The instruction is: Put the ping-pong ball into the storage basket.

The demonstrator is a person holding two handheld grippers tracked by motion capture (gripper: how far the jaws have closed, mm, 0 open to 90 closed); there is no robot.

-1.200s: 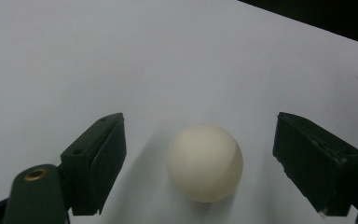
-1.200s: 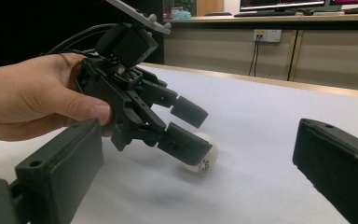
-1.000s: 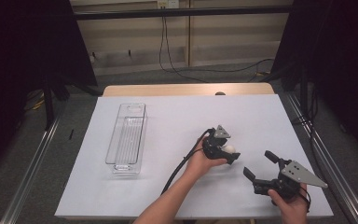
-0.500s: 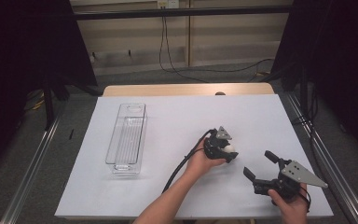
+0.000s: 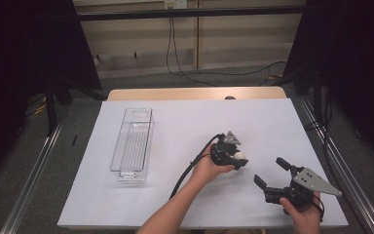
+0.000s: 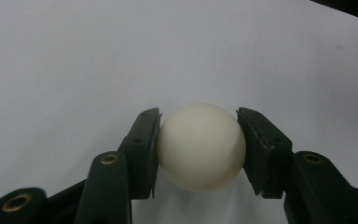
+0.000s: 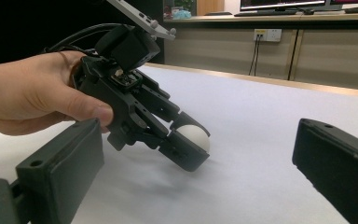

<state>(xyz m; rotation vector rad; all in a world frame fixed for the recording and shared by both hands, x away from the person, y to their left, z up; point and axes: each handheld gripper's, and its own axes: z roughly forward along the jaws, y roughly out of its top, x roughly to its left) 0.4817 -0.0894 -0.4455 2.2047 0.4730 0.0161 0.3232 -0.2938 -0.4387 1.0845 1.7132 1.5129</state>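
- High view: the left forearm reaches in from the bottom edge, angled up and right across the white table [image 5: 185, 122]; the left gripper [image 5: 238, 160] tilts down toward the surface.
- Its jaws clamp a cream ball [image 6: 200, 147] from both sides, right of the table's middle.
- The right gripper [image 5: 271, 174], held low near the table's front right corner, points left, jaws spread apart with nothing between them.
- A clear tray [image 5: 132, 146] lies well apart, on the left.

Only 1 real obstacle, the clear tray [image 5: 132, 145] on the left of the white table [image 5: 185, 122]; everywhere around both grippers is open.
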